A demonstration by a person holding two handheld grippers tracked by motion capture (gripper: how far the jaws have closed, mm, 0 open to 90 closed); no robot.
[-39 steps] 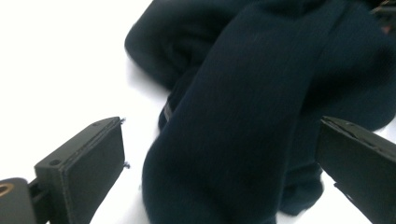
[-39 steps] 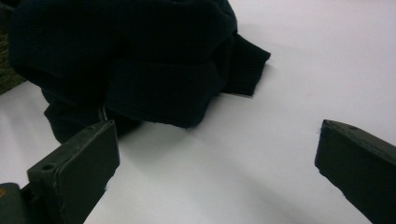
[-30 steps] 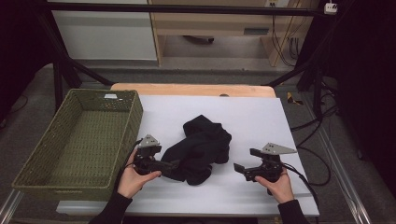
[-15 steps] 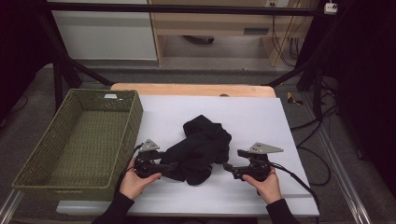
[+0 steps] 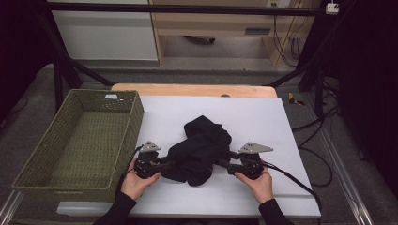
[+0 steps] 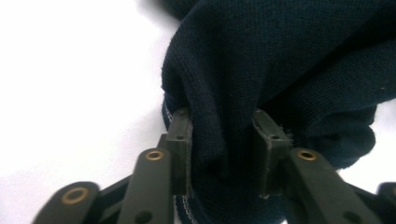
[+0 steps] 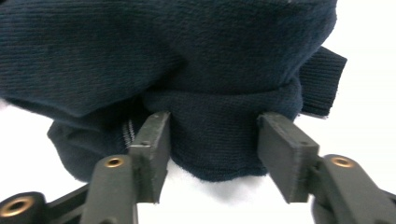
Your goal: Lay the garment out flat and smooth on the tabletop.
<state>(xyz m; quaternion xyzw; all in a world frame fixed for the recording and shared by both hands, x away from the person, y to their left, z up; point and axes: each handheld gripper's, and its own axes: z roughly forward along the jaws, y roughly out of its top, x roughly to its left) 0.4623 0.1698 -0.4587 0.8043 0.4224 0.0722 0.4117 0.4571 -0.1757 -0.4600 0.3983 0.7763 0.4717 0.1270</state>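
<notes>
A dark navy knitted garment (image 5: 202, 150) lies crumpled on the white table cover (image 5: 253, 112). My left gripper (image 5: 171, 164) reaches into its left edge. In the left gripper view the jaws have just been closing, and the left gripper (image 6: 224, 140) pinches a bunched ridge of the garment (image 6: 280, 56) between its pads (image 6: 181, 144). My right gripper (image 5: 224, 164) meets the garment's right edge. Its jaws have also been closing. In the right gripper view a wide fold of the garment (image 7: 187, 60) lies inside the right gripper (image 7: 212, 140), whose pads (image 7: 154, 140) stand at the fold's sides without squeezing it.
A green woven basket (image 5: 136, 117) stands on the left, close beside my left hand. Bare white cover stretches behind and to the right of the garment. A cable (image 5: 295, 180) trails from the right gripper toward the table's right edge.
The right gripper has slid left to the garment's edge. Both grippers' jaws have narrowed around the cloth. The left hand has stayed in place.
</notes>
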